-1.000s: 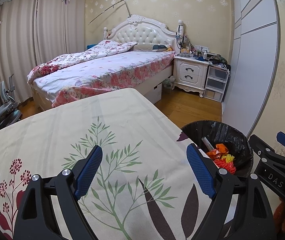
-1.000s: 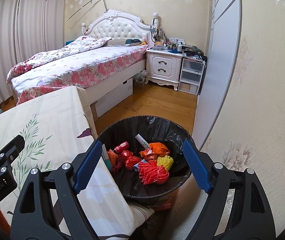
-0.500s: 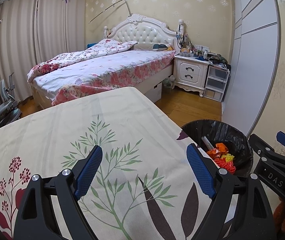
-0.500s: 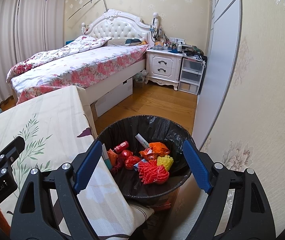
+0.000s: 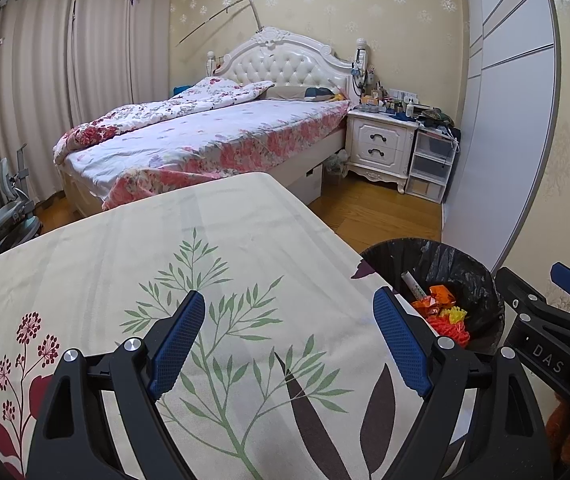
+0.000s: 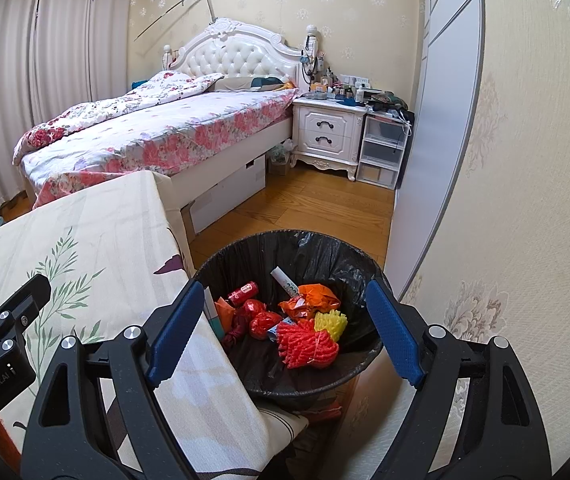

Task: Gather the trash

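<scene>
Right claw (image 6: 281, 334) gapes wide, empty, above bin (image 6: 325, 252) w/ trash (image 6: 305, 344) inside. Left claw (image 5: 291, 346), also wide & empty, hovers over surface (image 5: 165, 248); job looks done.

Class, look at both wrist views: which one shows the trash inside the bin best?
The right wrist view. It looks down into the bin, so the trash shows between the open right gripper fingers. The left wrist view catches only part of the trash, behind a finger.
</scene>
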{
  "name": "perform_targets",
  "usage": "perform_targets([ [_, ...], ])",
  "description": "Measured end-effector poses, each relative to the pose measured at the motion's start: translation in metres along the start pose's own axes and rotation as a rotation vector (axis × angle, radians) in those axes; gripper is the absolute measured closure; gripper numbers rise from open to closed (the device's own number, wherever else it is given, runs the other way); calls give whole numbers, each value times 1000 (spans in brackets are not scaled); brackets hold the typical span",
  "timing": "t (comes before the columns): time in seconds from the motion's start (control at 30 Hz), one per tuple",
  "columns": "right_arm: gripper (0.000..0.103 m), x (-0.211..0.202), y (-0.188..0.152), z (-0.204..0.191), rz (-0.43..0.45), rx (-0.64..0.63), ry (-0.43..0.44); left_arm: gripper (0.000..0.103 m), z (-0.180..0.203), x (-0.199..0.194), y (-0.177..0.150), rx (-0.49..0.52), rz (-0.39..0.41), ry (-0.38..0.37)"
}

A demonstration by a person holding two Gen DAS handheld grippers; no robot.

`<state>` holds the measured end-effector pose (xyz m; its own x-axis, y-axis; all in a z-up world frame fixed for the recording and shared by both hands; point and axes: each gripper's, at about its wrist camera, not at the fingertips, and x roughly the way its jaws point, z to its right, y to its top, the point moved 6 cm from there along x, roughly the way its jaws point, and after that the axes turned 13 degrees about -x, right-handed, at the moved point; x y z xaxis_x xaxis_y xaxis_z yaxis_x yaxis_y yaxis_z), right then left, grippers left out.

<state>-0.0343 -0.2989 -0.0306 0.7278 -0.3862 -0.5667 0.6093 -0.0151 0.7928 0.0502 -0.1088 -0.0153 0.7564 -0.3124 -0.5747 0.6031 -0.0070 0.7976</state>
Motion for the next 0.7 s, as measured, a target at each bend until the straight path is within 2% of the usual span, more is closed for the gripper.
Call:
perform_targets([
  [0.7,22,0,0,0,-1,-1,0,20,7,0,-9,-2,2,-3],
])
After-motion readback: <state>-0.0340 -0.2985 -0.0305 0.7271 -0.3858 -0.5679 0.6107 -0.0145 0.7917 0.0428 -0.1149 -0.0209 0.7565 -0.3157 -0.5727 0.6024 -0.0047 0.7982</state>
